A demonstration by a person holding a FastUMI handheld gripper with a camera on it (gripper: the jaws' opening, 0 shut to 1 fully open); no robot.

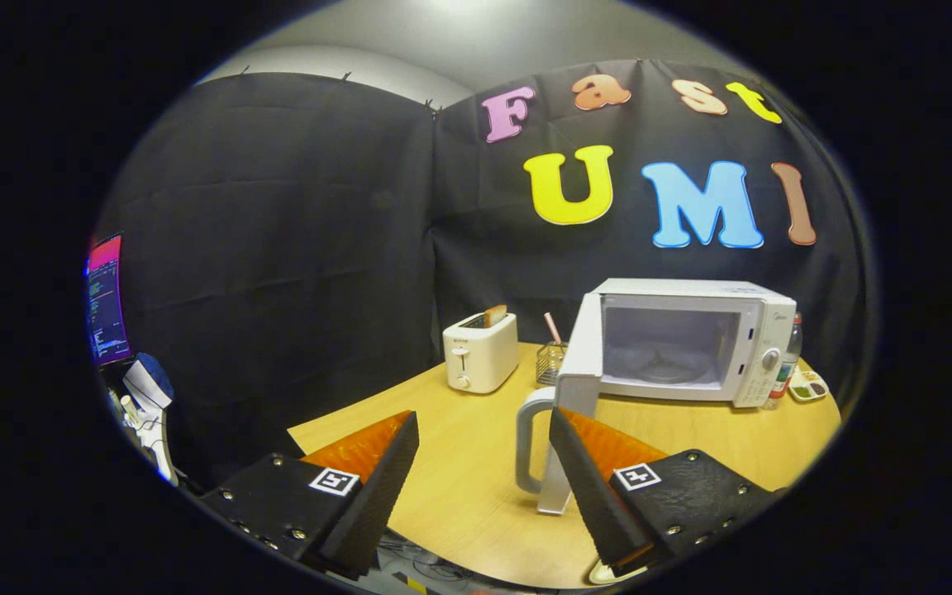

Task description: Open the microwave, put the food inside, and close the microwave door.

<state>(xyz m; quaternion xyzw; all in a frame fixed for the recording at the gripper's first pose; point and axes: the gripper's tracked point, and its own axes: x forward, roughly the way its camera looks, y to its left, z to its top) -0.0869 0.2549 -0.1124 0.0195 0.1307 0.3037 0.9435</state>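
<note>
A white microwave (695,343) with pale grey cavity stands on a light wooden table (468,463); at nine o'clock, a cream toaster (480,353) holds browned toast (494,315).

A white toaster (480,353) stands on the far part of the wooden desk (476,479), a slice of bread (494,315) upright in its slot. Just right of it sits a wire basket (550,364) holding a pink stick. At the far right are a bottle (788,359) and a small paint tray (808,386). A lit monitor (107,299) hangs at the left.
</note>
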